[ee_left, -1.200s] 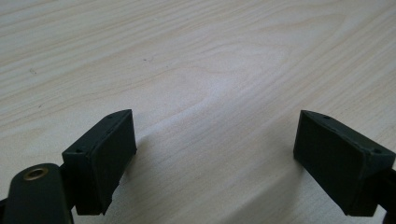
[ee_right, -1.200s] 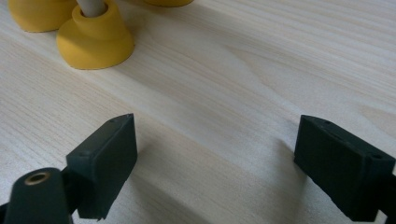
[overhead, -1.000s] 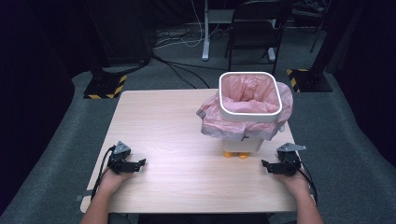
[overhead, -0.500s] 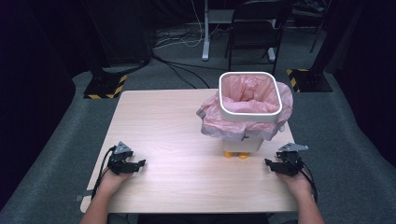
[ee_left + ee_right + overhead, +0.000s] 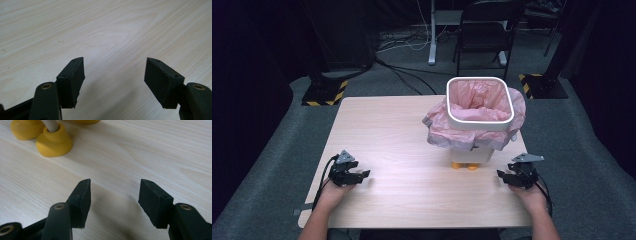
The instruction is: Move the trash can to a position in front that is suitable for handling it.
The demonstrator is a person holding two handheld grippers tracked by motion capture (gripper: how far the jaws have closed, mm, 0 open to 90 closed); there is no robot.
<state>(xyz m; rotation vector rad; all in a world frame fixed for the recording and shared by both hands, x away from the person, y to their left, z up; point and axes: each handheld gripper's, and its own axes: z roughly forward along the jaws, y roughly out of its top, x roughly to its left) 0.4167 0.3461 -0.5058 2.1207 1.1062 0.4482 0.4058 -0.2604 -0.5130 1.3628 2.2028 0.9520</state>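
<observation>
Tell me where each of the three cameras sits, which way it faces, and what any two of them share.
High view: above the person's side, looking forward and down on the wooden table, the small bin with the pink bag, both hands with the left tongs and right tongs.
Left gripper view: rides on the left tongs, looking along its open jaws at bare tabletop.
Right gripper view: rides on the right tongs, jaws open, facing the bin's yellow feet.
Shared: high and right gripper views both show those feet.

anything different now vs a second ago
Both the left gripper and the right gripper have just been closing a little, with nothing between their jaws; both are still open. The hands keep their places near the table's front edge, and the bin with its pink bag has not moved.
</observation>
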